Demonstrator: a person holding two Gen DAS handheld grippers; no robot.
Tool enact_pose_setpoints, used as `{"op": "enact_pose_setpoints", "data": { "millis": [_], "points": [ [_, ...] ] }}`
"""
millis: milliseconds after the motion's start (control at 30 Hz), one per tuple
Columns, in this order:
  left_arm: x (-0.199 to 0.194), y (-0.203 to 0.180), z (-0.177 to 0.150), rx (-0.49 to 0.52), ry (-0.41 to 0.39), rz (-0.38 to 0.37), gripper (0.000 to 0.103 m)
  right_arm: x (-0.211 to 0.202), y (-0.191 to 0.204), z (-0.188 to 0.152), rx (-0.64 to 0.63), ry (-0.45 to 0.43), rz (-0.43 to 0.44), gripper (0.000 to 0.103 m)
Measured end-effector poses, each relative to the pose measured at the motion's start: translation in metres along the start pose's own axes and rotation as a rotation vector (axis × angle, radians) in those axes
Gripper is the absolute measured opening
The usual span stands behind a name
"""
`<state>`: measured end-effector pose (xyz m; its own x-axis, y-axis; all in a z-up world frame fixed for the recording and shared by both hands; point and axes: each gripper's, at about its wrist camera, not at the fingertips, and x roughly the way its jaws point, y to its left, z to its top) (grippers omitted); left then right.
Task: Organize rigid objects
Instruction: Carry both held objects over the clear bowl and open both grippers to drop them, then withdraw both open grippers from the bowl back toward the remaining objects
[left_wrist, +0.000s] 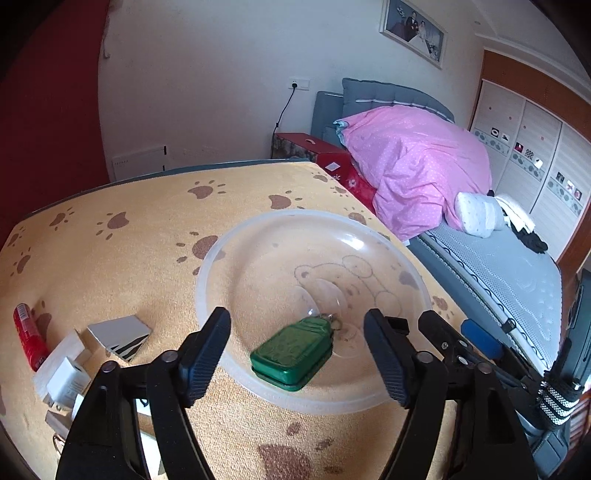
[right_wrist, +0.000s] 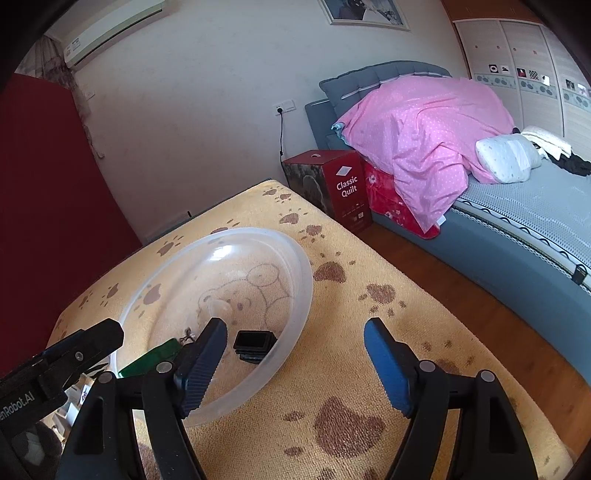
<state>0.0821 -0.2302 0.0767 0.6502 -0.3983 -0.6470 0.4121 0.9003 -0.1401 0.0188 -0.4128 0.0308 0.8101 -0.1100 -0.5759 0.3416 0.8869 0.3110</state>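
Observation:
A clear plastic bowl sits on a yellow paw-print cloth. A green rectangular key fob lies in the bowl near its front rim. My left gripper is open, its jaws on either side of the fob and above it, empty. In the right wrist view the bowl holds a small black square object and the green fob. My right gripper is open and empty over the bowl's right rim. The right gripper also shows in the left wrist view, to the right of the left gripper.
At the left edge lie a red tube, a white charger and a striped card box. A bed with a pink quilt and a red quilt box stand beyond the table; wood floor lies to the right.

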Motion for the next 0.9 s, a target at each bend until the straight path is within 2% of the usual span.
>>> {"op": "enact_pose_setpoints", "data": {
  "millis": [200, 400, 900],
  "points": [
    [-0.002, 0.012, -0.007, -0.030, 0.019, 0.047, 0.079, -0.001, 0.001, -0.001, 0.002, -0.003, 0.016, 0.085],
    [-0.006, 0.016, -0.016, -0.015, 0.025, 0.117, 0.079, -0.001, 0.005, -0.004, -0.015, -0.001, 0.043, 0.087],
    [-0.026, 0.026, -0.030, -0.007, 0.009, 0.194, 0.079, -0.006, 0.020, -0.009, -0.064, -0.004, 0.108, 0.097]
  ]
}}
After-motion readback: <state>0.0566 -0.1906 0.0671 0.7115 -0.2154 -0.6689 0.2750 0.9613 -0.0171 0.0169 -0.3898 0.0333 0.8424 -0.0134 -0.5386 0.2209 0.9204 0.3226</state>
